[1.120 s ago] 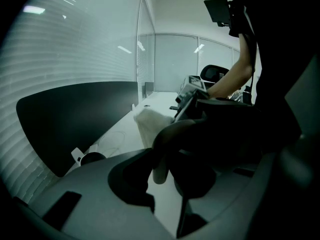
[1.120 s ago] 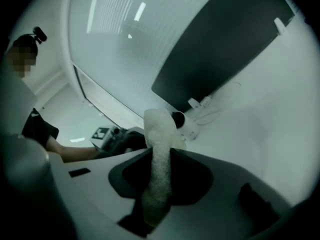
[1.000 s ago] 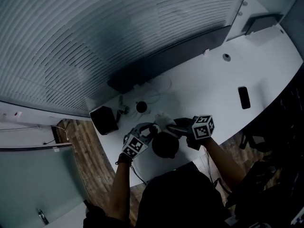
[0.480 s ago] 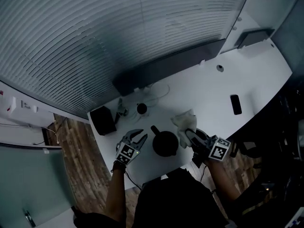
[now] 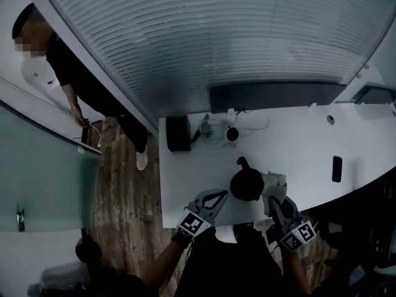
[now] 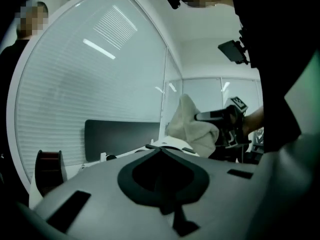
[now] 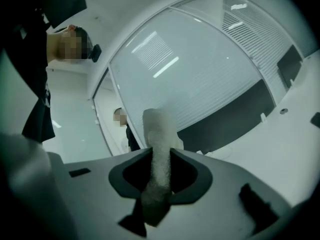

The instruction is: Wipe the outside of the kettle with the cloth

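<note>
The black kettle [image 5: 246, 183] stands upright near the front edge of the white desk [image 5: 297, 147]. Its spout points to the far left. A pale cloth [image 5: 274, 182] hangs just right of the kettle, and my right gripper [image 5: 273, 198] is shut on it. The right gripper view shows the cloth [image 7: 159, 139] pinched upright between the jaws of the right gripper [image 7: 159, 156]. My left gripper [image 5: 221, 194] is left of the kettle, apart from it, with its tips together on nothing. In the left gripper view the left gripper [image 6: 159, 148] is shut, with the cloth [image 6: 192, 126] ahead.
A black box [image 5: 177, 133] and small items with a white cable [image 5: 232, 133] sit at the desk's far left. A phone [image 5: 336, 169] lies to the right. A long dark panel [image 5: 275, 96] lines the blinds. A person [image 5: 68, 67] stands on the wooden floor [image 5: 124, 184].
Both grippers have drawn back from the kettle toward the desk's front edge. The right one took the cloth off the kettle. The left jaws have closed. The head view swung left.
</note>
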`<state>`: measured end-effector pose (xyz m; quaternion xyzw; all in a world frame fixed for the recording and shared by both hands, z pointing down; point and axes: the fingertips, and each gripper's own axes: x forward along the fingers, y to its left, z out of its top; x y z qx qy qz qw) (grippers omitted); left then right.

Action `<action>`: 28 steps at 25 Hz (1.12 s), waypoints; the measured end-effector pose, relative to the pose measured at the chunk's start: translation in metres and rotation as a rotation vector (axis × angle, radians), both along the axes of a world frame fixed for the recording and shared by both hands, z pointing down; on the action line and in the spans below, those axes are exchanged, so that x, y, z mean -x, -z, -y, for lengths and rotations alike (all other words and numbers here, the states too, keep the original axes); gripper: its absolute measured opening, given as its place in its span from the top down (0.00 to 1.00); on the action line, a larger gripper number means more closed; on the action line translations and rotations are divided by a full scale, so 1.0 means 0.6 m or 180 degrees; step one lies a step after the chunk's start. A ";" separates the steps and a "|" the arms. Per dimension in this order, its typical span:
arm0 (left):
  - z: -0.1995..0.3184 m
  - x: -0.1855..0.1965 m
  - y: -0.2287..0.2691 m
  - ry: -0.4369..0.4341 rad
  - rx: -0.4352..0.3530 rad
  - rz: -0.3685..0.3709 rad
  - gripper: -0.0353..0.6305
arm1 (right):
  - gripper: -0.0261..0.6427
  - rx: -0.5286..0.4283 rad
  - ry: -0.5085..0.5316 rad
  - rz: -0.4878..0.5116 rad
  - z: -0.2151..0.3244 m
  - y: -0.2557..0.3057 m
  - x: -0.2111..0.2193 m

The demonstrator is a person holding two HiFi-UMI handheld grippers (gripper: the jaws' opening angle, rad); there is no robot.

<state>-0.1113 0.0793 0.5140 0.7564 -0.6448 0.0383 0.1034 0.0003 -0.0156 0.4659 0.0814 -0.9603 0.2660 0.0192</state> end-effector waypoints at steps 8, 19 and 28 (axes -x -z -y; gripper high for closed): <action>-0.039 -0.170 0.071 0.0945 -0.0293 0.0018 0.94 | 0.83 -0.0655 0.0939 -0.0018 -0.064 -0.010 -0.069; -0.125 -0.377 0.132 0.1284 -0.0565 0.0246 0.94 | 0.83 -0.0931 0.0844 0.0077 -0.143 0.016 -0.287; -0.226 -0.518 0.159 0.1346 -0.0598 0.0355 0.94 | 0.83 -0.1141 0.0917 -0.0043 -0.258 0.007 -0.416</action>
